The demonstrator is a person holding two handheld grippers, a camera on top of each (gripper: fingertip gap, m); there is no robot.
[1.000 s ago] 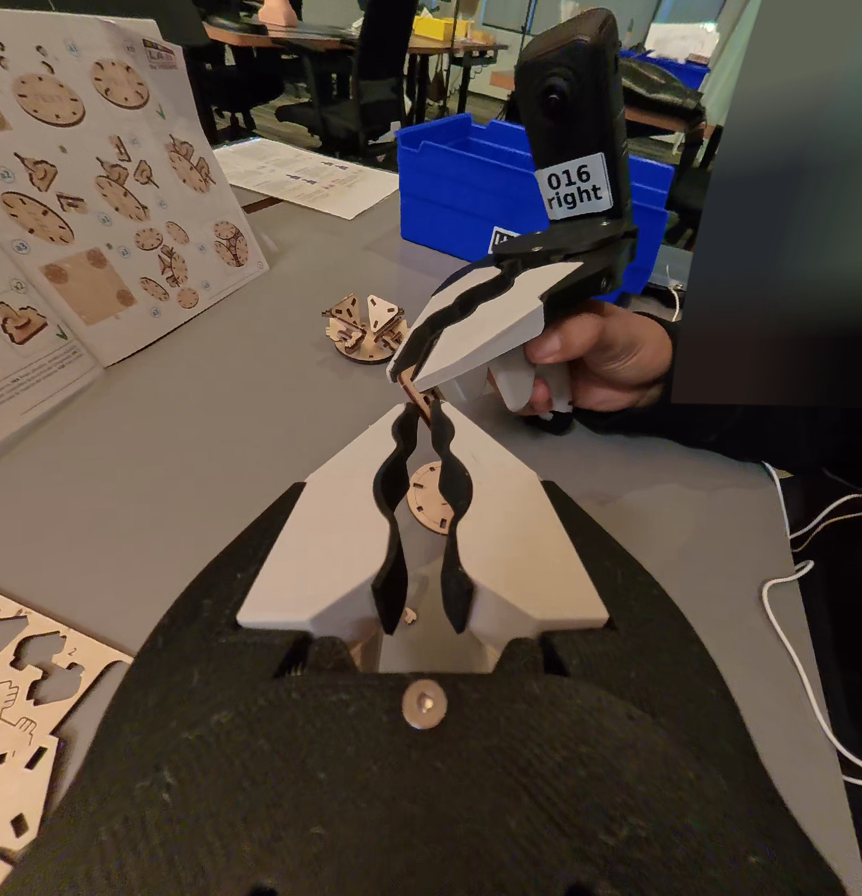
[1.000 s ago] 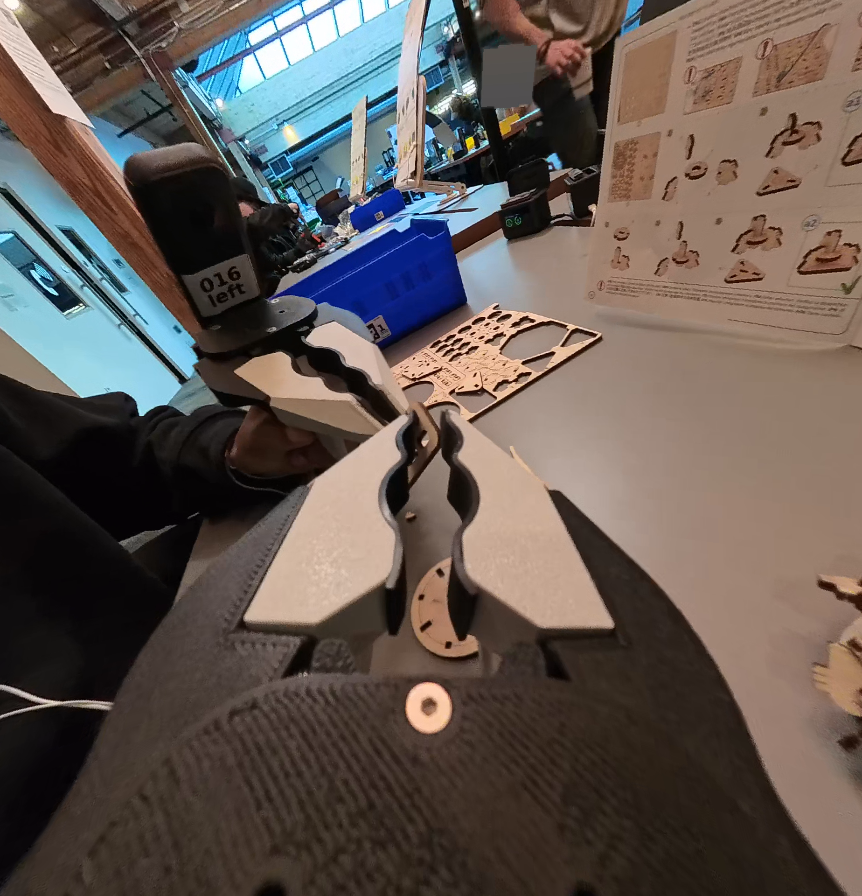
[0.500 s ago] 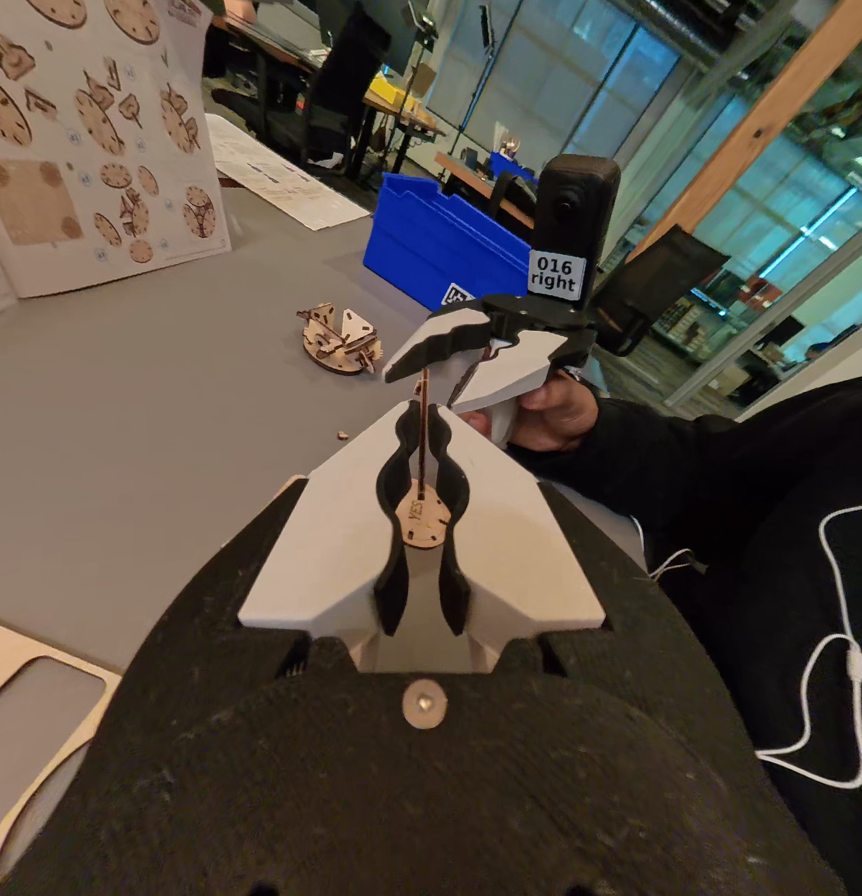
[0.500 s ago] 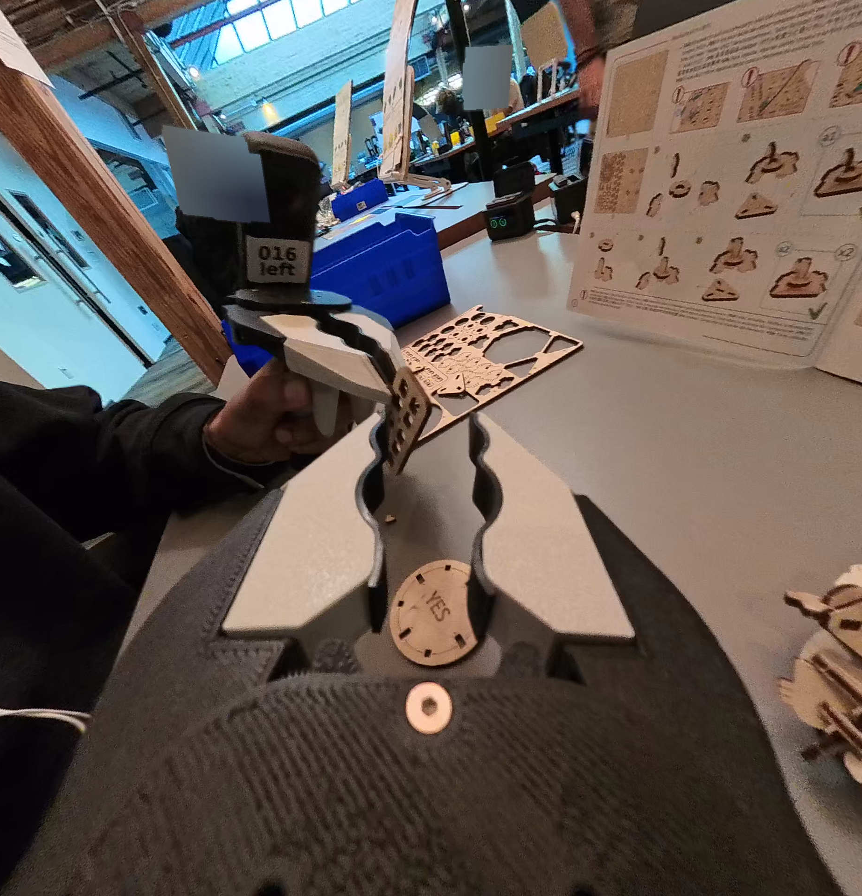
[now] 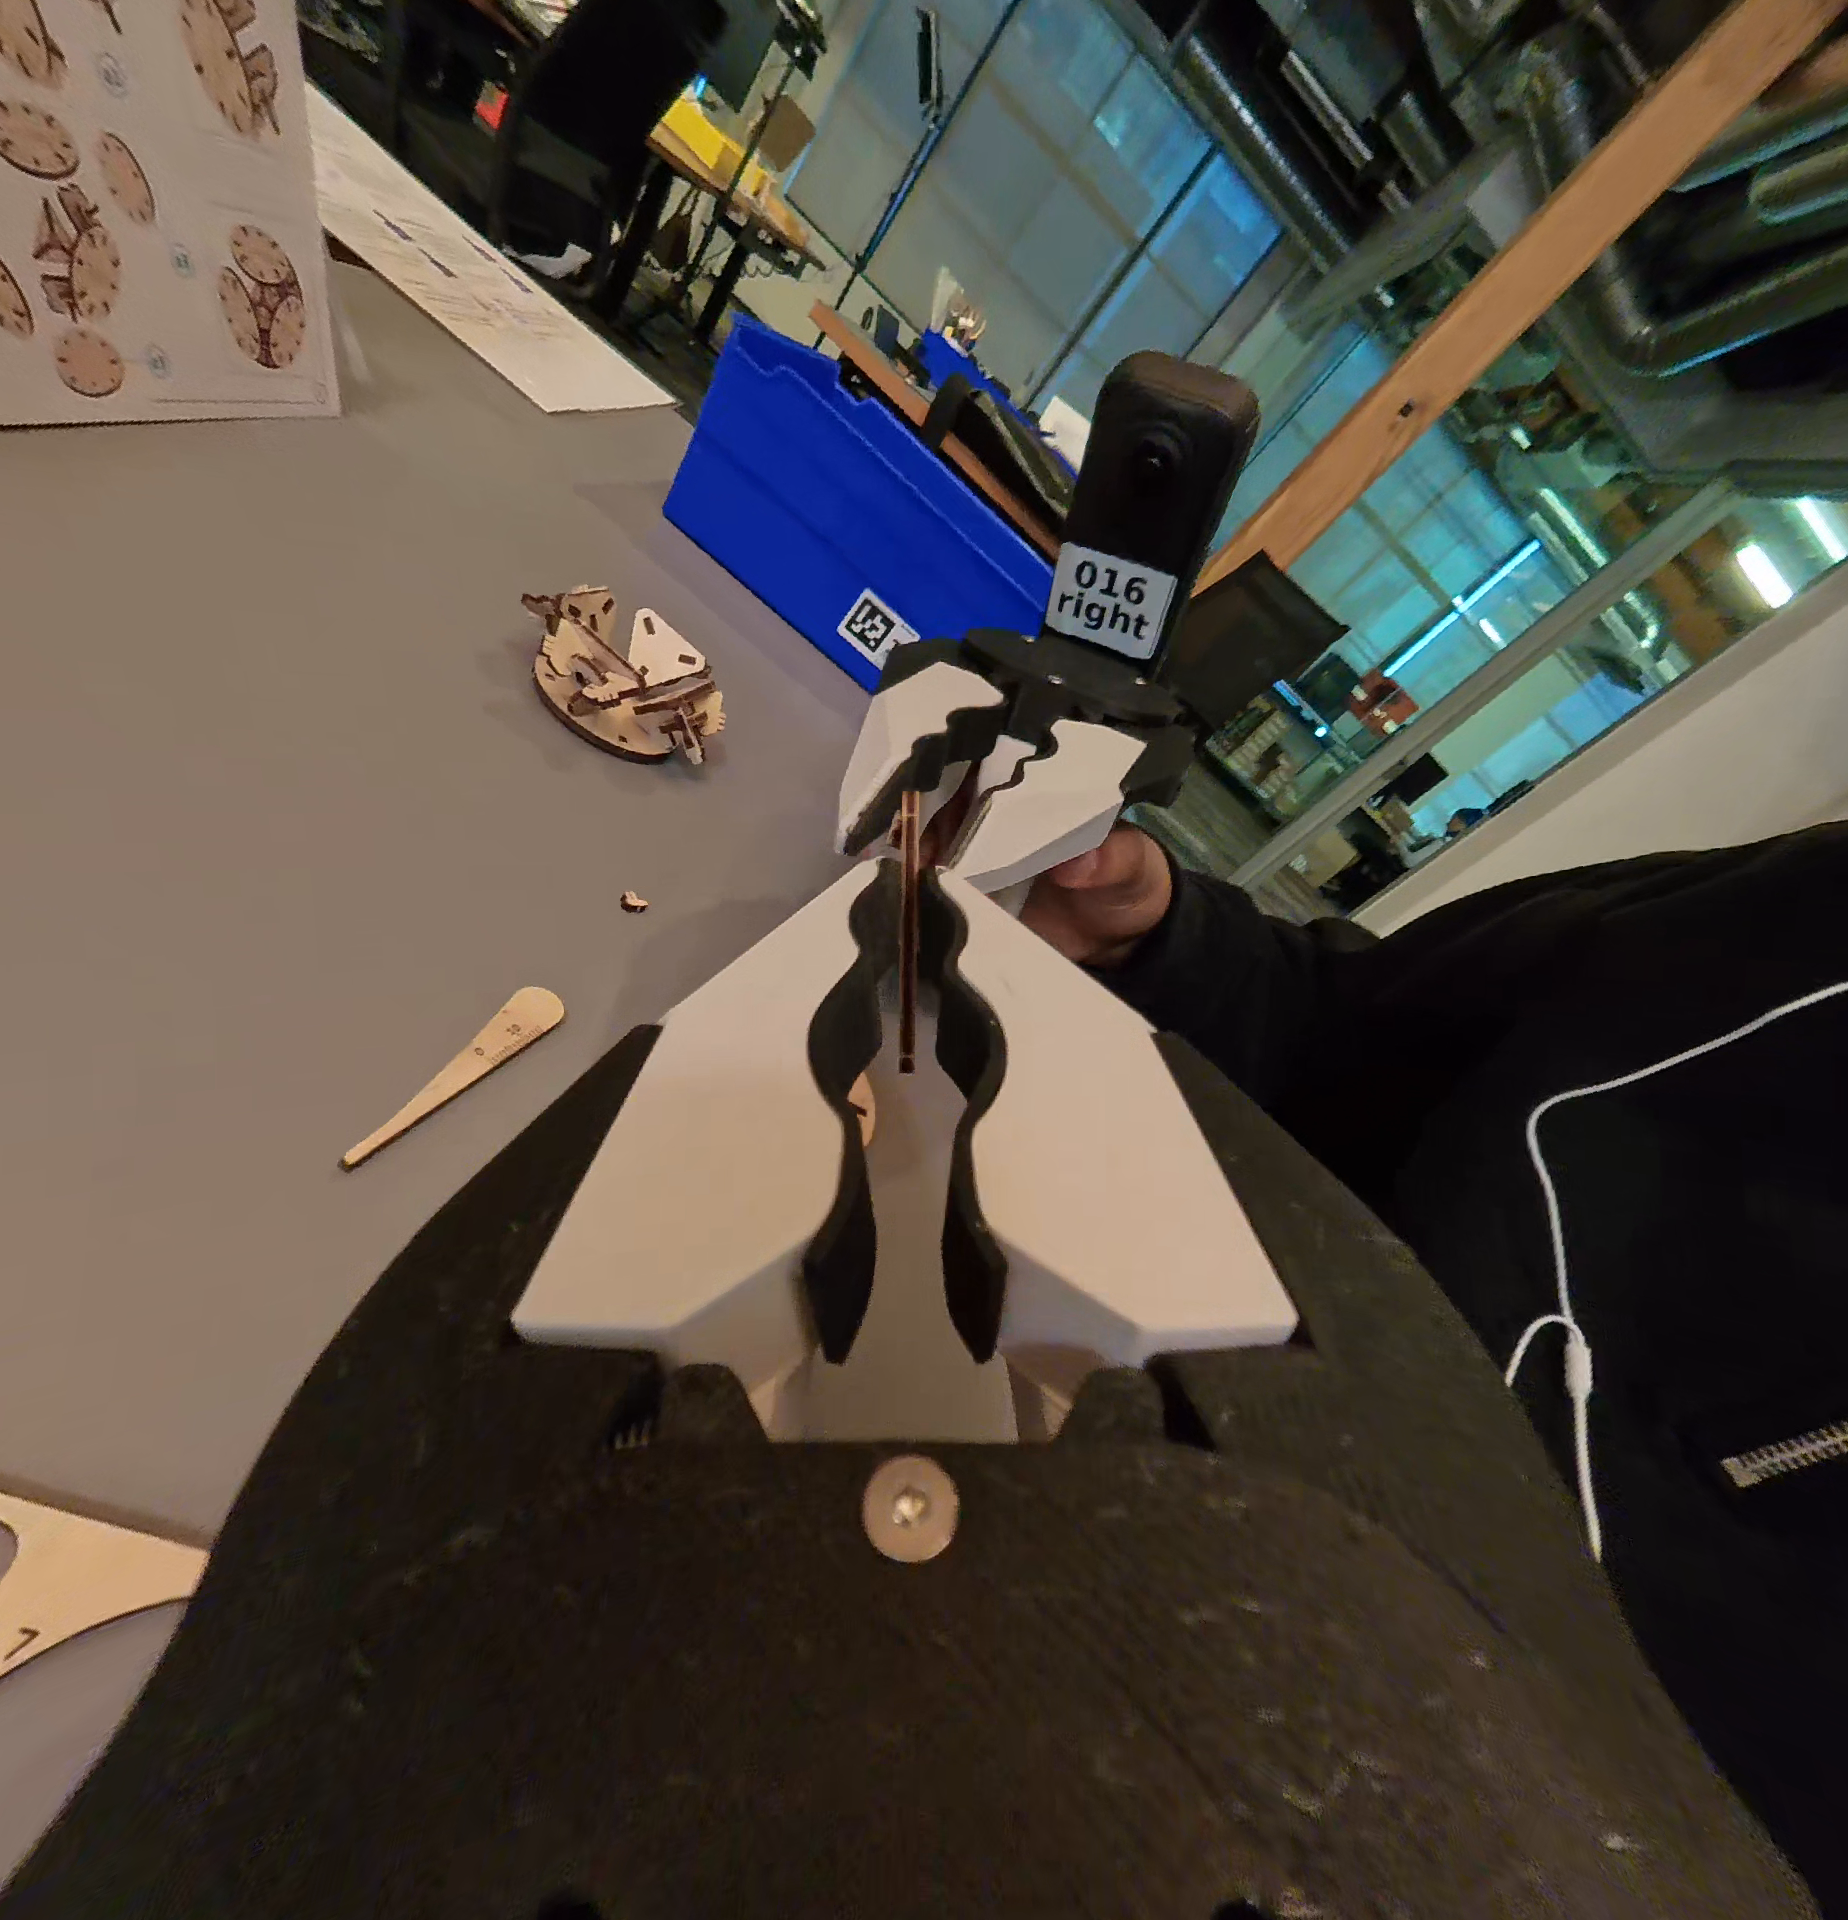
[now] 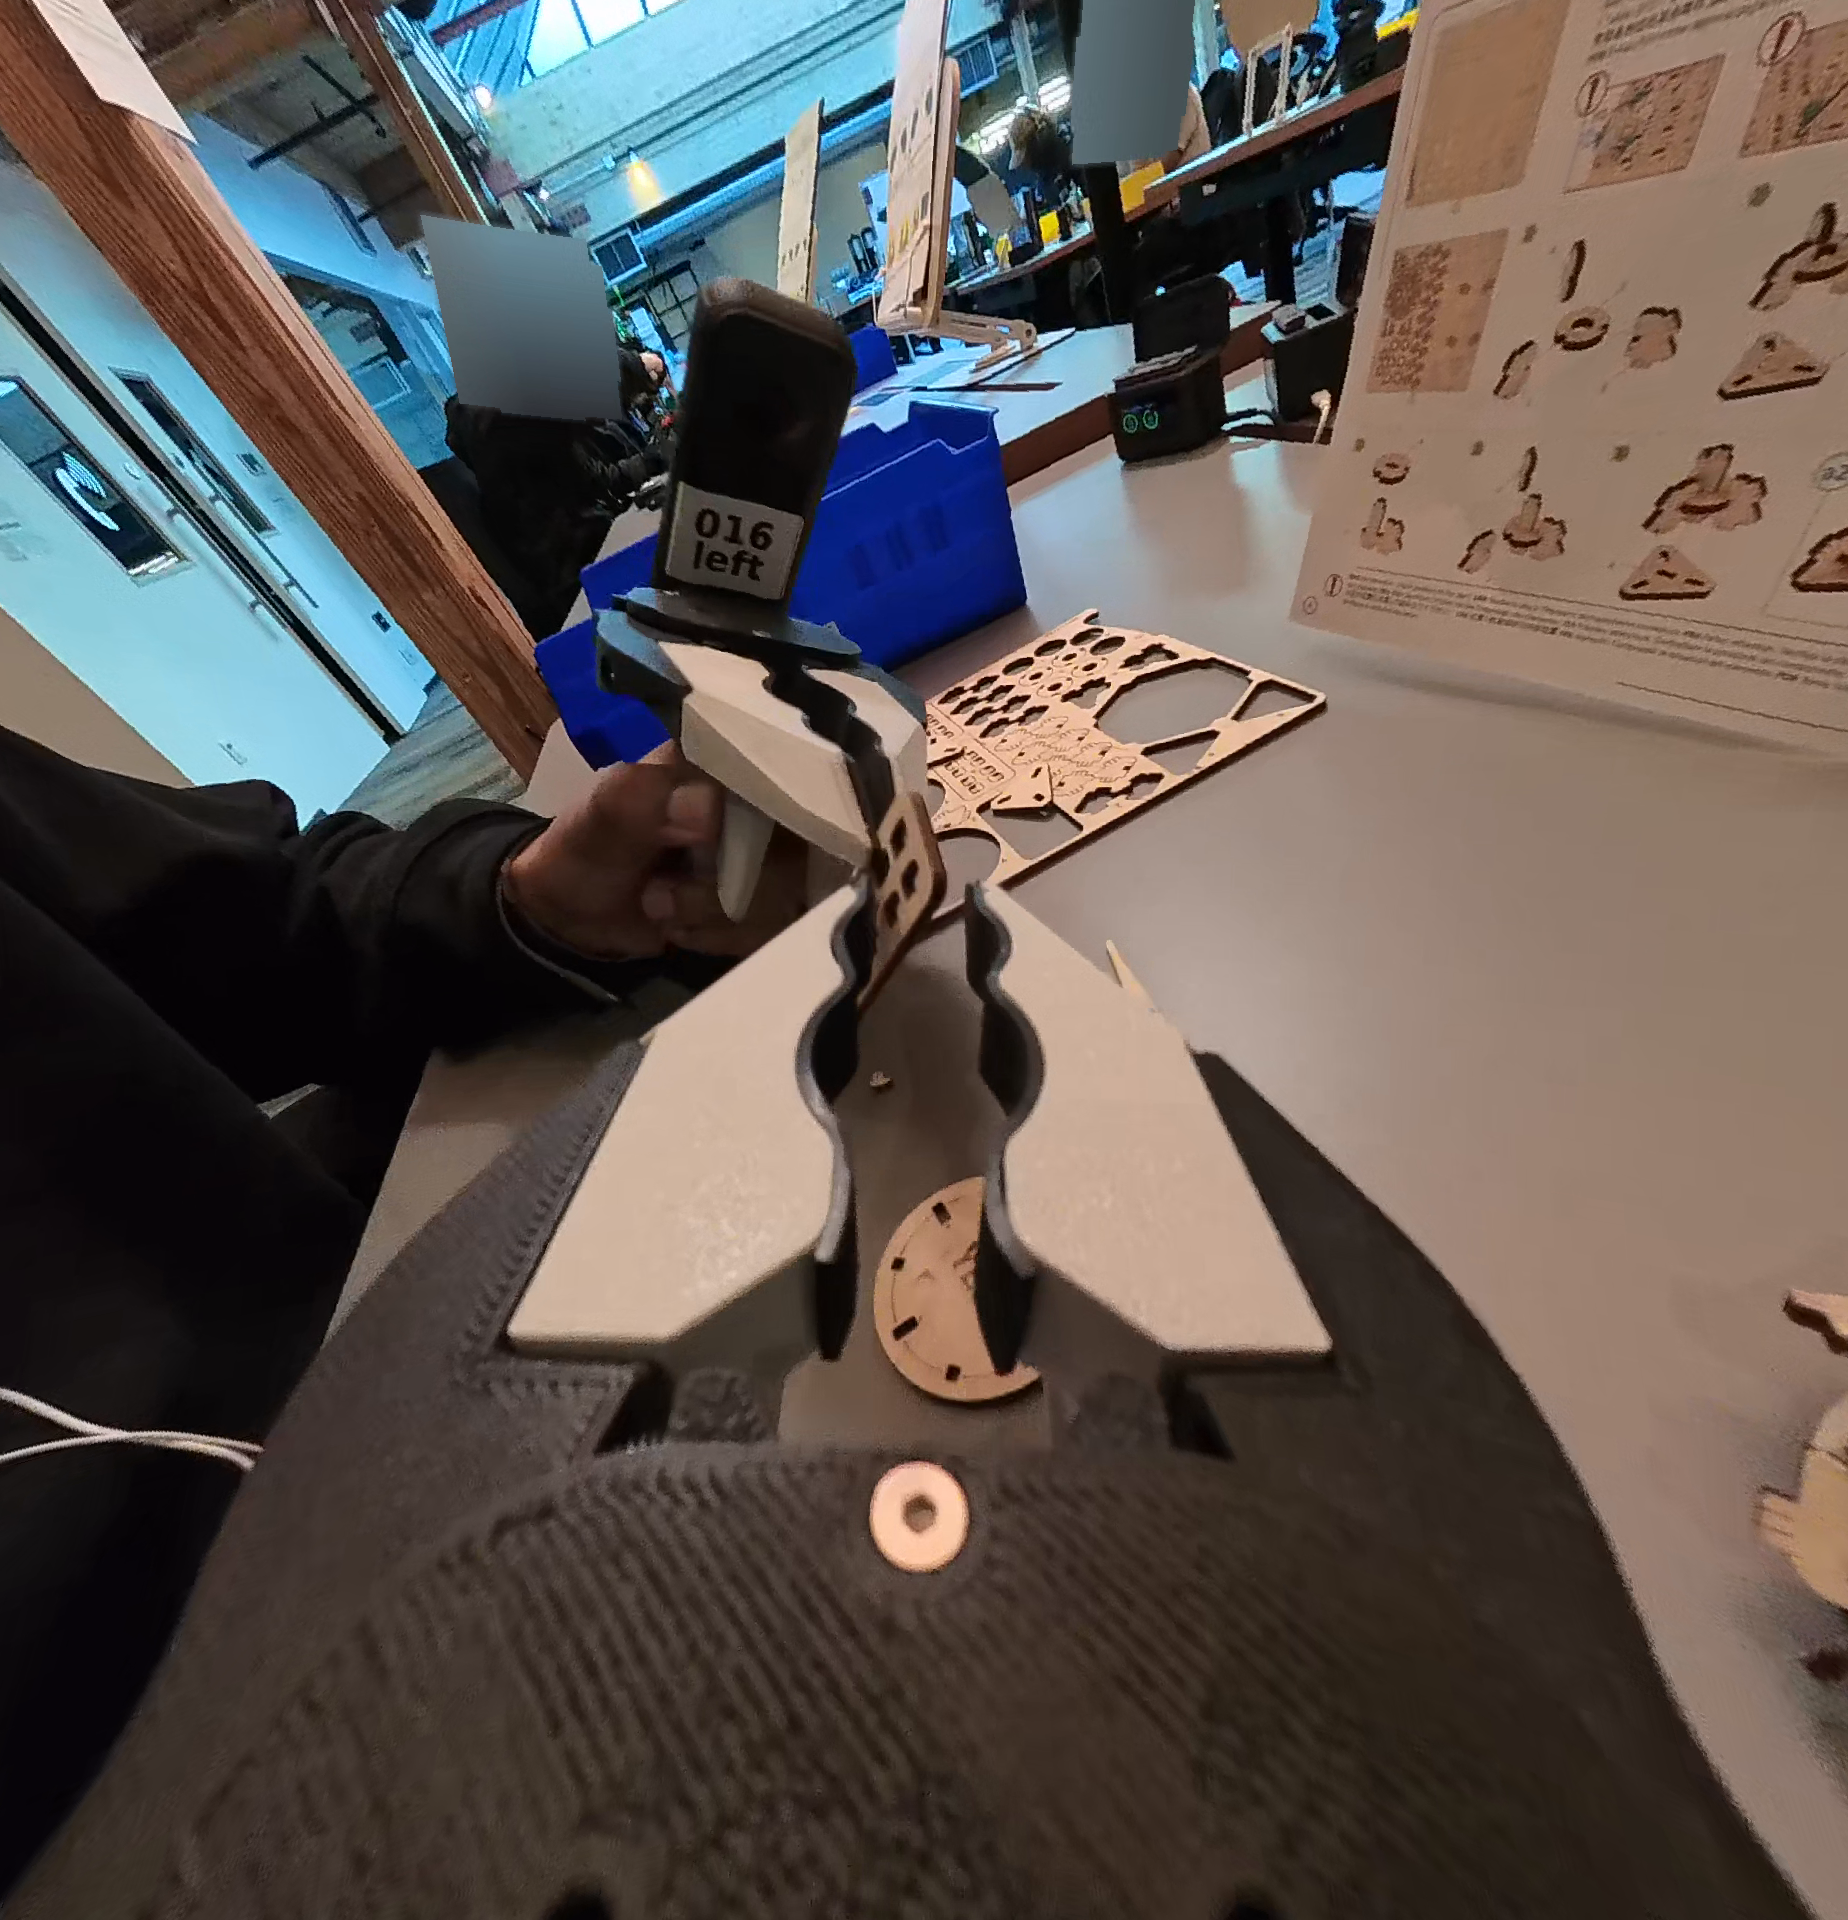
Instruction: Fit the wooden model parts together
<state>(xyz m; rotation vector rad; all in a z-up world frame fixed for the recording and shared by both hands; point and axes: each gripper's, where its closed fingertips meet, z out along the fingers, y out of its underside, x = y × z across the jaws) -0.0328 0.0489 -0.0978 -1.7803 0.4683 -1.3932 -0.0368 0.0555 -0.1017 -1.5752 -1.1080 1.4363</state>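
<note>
The left gripper (image 5: 907, 904) pinches a thin slotted plywood piece (image 6: 904, 883) edge-on. The right gripper (image 6: 915, 914) stands parted around that piece, seemingly touching one pad only. A wooden disc (image 6: 935, 1294) lies on the grey table (image 5: 276, 727) beneath, open tabletop beyond.

Thin slotted plywood piece (image 5: 906, 966) (image 6: 904, 899), edge-up, clamped in left jaws above table

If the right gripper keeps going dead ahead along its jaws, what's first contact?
Probably the small slotted wooden plate that the left gripper grips: it already reaches between the right gripper's open jaws. Behind it, the left gripper itself. Depth is uncertain.
</note>
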